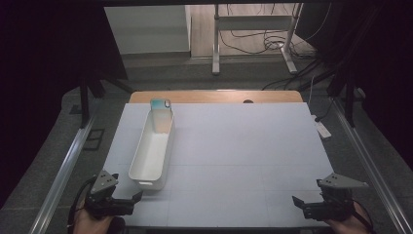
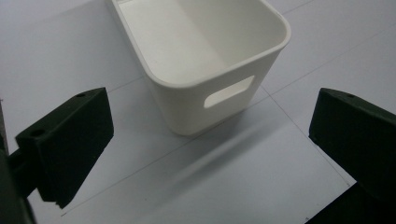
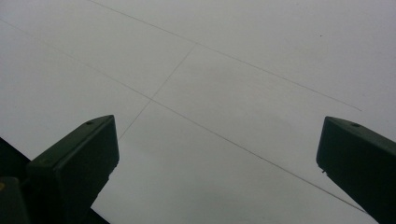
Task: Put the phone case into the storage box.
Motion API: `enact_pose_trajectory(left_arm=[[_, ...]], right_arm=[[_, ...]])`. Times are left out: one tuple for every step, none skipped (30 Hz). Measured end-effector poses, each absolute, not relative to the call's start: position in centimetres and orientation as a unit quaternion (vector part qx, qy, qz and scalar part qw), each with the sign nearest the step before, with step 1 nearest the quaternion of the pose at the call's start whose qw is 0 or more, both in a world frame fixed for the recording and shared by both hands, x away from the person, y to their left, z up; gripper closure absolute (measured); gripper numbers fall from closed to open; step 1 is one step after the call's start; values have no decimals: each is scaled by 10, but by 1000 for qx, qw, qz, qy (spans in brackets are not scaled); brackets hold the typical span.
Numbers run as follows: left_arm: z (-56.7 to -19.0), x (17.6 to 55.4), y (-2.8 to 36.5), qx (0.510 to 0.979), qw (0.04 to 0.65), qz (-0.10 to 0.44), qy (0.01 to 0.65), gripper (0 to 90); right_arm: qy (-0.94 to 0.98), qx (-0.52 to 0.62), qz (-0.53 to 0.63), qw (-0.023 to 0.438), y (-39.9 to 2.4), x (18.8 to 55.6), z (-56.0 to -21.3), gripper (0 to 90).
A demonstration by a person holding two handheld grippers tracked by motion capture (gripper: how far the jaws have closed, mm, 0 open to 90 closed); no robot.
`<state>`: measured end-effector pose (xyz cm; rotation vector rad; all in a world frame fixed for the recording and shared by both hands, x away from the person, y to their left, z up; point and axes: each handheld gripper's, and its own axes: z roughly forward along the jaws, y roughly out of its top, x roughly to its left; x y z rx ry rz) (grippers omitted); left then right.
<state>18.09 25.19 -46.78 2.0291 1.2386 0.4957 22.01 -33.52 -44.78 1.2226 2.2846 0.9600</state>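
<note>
- A long white bin lay on the counter left of centre, a teal-topped object at its far end (unclear what)
- Left gripper sat just before the bin's near end, fingers spread, empty
- Right gripper rested at the near right corner, fingers spread over bare counter

My left gripper and my right gripper are black, each topped by a grey plate. The desk under me is pale bluish-white, ruled with thin grey grid lines; a bare strip along its far edge is light wood. The long bin near its left edge is plain white. The small object at the bin's far end is teal.
</note>
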Motion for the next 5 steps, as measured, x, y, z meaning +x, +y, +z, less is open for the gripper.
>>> enact_pose_trajectory(left_arm=[[-468,181,253,781,351,190,480,6],[-468,181,254,778,356,188,482,7],[-468,181,254,777,358,188,483,7],[-468,181,254,777,358,188,483,7],[-468,181,255,776,359,187,484,7]], right_arm=[[812,434,341,188,-335,220,-448,0],[812,434,341,187,-335,220,-448,0],[812,434,342,187,-335,220,-448,0],[812,434,342,187,-335,220,-448,0],[812,434,341,187,-335,220,-448,0]])
